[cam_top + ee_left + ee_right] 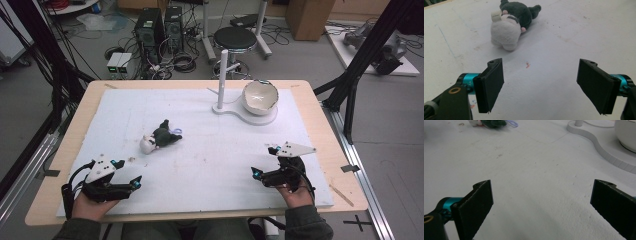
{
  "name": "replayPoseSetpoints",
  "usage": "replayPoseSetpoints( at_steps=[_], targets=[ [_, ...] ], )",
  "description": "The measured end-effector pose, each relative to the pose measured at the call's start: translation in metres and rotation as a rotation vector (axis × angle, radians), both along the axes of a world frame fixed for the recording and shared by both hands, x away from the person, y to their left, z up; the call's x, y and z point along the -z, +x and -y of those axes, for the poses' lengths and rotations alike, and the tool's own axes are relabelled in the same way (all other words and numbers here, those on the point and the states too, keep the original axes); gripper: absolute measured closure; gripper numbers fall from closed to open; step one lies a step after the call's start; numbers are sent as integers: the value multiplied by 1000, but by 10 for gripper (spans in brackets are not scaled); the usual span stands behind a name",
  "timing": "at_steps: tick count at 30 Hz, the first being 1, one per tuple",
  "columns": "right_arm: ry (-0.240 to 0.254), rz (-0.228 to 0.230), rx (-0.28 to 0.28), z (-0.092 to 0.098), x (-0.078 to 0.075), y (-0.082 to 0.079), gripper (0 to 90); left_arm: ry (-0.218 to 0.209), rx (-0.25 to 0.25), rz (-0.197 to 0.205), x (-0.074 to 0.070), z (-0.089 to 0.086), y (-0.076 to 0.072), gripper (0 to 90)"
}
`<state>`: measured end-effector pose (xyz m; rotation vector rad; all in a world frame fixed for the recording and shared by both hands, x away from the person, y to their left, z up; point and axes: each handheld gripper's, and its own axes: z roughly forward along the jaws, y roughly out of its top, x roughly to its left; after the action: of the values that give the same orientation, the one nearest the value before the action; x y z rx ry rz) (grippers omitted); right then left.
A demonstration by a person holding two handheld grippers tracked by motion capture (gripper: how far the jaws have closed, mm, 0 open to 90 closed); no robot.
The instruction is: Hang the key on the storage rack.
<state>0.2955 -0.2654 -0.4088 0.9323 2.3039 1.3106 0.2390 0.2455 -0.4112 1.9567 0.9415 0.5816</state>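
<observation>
High view: we see the plush toy (160,136) lying on its side on the white mat (210,165), left of centre and well apart from both hands. The left gripper (131,184) rests near the mat's near edge at about 7 o'clock from the toy, claw wide and holding nothing. The right gripper (265,162) sits at about 4 o'clock from the toy, also wide and bare. At roughly 2 o'clock from the toy stands a white bowl (260,97) on a flat white stand (235,111) with an upright post (221,80). The bowl looks bare inside, as far as we can tell.

Left gripper view: the plush toy (511,23) lies at 11 o'clock ahead of the claw, white head toward the camera, dark body behind. Both pads (490,85) stand wide with only mat between them.

Right gripper view: the claw stands wide over bare mat. The plush toy (490,123) is far off at 11 o'clock; the bowl (626,133) and the stand's rim (599,143) lie at 1 o'clock.

Progress, as we judge it: nothing is done so far. The toy is untouched; the reach, the grasp and any carry, perhaps to the bowl, all remain. The left gripper is nearer to the toy.
</observation>
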Motion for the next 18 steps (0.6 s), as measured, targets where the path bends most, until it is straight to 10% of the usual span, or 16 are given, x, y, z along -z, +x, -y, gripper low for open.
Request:
replayPoseSetpoints(
  at_steps=[18],
  targets=[
    [-12, 7, 5, 3, 3, 3, 35, 10, 23, 0, 1, 4, 1, 224]
  ],
)
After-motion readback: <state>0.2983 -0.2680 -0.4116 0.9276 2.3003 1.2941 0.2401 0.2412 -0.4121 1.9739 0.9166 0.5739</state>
